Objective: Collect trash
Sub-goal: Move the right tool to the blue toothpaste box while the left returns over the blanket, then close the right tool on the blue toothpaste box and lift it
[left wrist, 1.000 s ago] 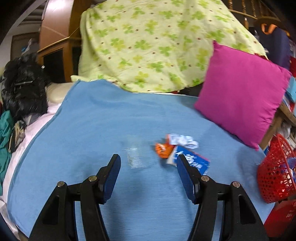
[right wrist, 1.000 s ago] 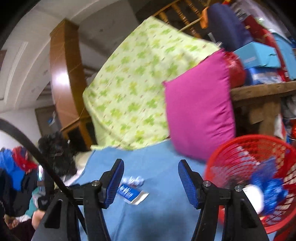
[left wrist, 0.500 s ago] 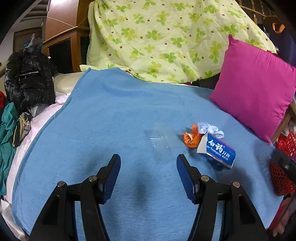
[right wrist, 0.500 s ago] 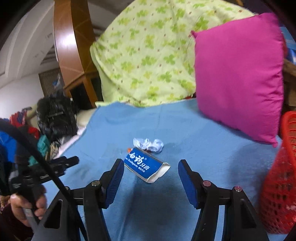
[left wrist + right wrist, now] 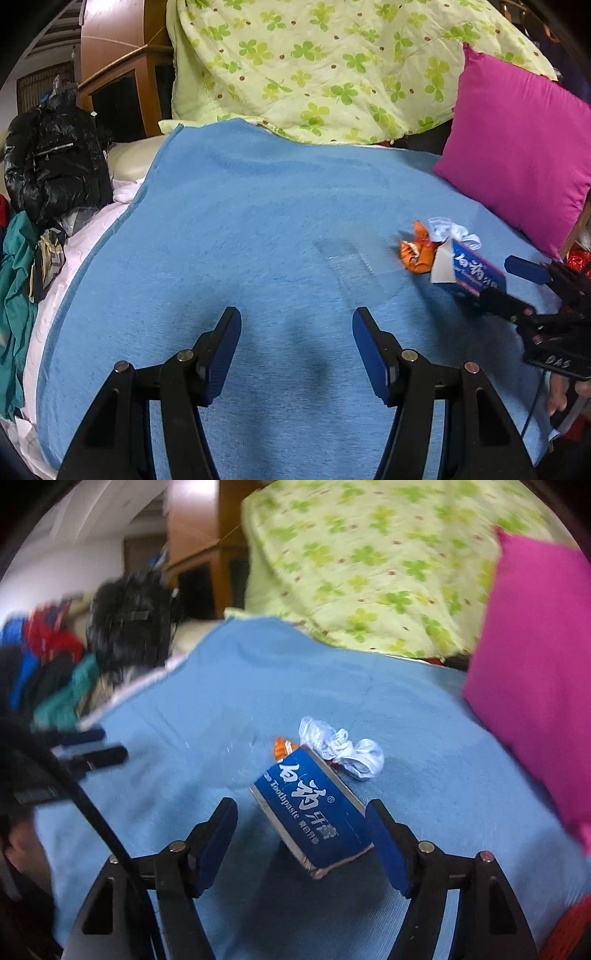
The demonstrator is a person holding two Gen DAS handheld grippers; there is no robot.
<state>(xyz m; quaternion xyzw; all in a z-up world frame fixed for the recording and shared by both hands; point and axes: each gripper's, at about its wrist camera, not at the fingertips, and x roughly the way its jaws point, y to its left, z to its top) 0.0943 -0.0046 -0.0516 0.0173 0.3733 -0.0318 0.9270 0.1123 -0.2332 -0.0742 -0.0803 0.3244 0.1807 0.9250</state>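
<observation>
The right hand-held gripper (image 5: pixel 301 834) is seen spread, its jaws having just been opening; one blue toothpaste box (image 5: pixel 312 808) lies between them on the bed, its near end close to the right blue pad (image 5: pixel 386 845), though contact cannot be told, and the left pad stands clear of it. In the left wrist view the same gripper (image 5: pixel 511 278) is seen entering from the right edge, held in a person's hand (image 5: pixel 561 393), with its two fingers on either side of the box's (image 5: pixel 467 271) near end.

The left hand-held gripper (image 5: pixel 297 343) is also spread, with nothing between its jaws; only the blue blanket (image 5: pixel 236 229) is framed there. Just beyond its fingertips one clear plastic piece (image 5: pixel 349 260) lies flat on the blanket, faint and hard to make out.

Four pieces of trash are counted on the blanket: the box, the clear plastic piece, one crumpled orange wrapper (image 5: pixel 415 251) touching the box's far end, and one crumpled white wrapper (image 5: pixel 341 747) just behind the box.

Farther out, one magenta pillow (image 5: pixel 517 147) leans at the right, one green clover-patterned quilt (image 5: pixel 332 66) is heaped at the back, one black jacket (image 5: pixel 55 155) sits at the left, and one wooden cabinet (image 5: pixel 122 81) stands behind it.
</observation>
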